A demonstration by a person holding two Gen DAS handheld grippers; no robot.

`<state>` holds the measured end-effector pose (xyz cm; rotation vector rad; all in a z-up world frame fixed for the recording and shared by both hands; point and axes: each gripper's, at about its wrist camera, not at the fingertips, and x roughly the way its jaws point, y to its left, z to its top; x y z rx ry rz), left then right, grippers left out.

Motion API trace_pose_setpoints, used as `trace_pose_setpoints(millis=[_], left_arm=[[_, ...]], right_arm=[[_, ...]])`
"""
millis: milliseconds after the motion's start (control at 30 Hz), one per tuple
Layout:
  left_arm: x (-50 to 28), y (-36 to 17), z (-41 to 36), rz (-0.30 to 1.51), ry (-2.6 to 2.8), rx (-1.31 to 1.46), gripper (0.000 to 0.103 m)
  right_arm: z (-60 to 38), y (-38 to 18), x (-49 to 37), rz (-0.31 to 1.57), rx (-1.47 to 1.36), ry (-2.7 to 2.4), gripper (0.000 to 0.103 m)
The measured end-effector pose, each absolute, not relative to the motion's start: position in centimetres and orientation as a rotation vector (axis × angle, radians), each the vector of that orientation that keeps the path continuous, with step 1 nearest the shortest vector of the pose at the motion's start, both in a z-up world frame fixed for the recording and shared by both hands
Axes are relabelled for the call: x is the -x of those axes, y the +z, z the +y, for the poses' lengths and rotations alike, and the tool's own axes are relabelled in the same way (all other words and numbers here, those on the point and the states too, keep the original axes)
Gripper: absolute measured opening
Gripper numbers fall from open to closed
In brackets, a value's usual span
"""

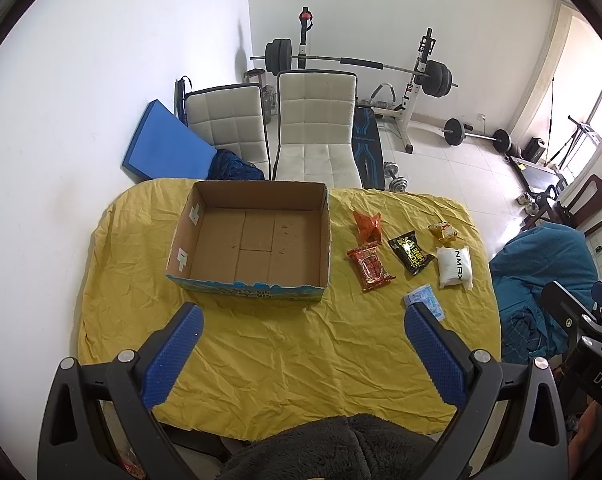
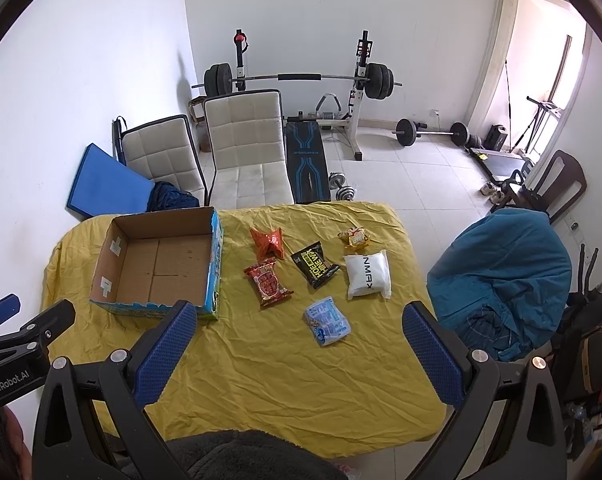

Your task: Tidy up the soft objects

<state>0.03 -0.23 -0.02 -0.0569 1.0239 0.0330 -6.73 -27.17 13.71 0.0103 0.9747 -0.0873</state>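
An empty cardboard box (image 1: 257, 240) (image 2: 161, 268) sits on the left of a table under a yellow cloth (image 1: 285, 352) (image 2: 285, 368). To its right lie several soft packets: an orange one (image 1: 368, 225) (image 2: 268, 242), a red one (image 1: 370, 267) (image 2: 267, 283), a black one (image 1: 410, 251) (image 2: 314, 268), a small yellow one (image 1: 443, 231) (image 2: 354, 237), a white pack (image 1: 455, 266) (image 2: 368, 274) and a light blue pack (image 1: 423, 300) (image 2: 327, 321). My left gripper (image 1: 301, 320) and right gripper (image 2: 299, 324) hover open above the near side of the table, holding nothing.
Two white chairs (image 2: 245, 148) stand behind the table, with a weight bench and barbell rack (image 2: 301, 80) beyond. A chair draped in teal cloth (image 2: 505, 272) is at the right. A dark fleece garment (image 1: 333, 448) lies at the near edge.
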Motion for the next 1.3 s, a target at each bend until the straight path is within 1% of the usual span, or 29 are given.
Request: trace_pose_setpoints(millis=[967,1100,1300], left_arm=[[0.2,0.4,0.6,0.996,0.053,0.061,0.103],[-0.1,-0.3,0.1,1.004,0.055,0.059,0.103],[-3.6,-3.6,-1.4,1.047,0.053,0.044,0.103]], right_arm=[[-27.0,13.4,6.9,0.976,-0.006,-0.073,0.103],[-28.0,11.9,6.1,1.004,-0.030,-0.088,0.103],[-31.2,7.5,3.8,1.076,-0.068,-0.146,0.103]])
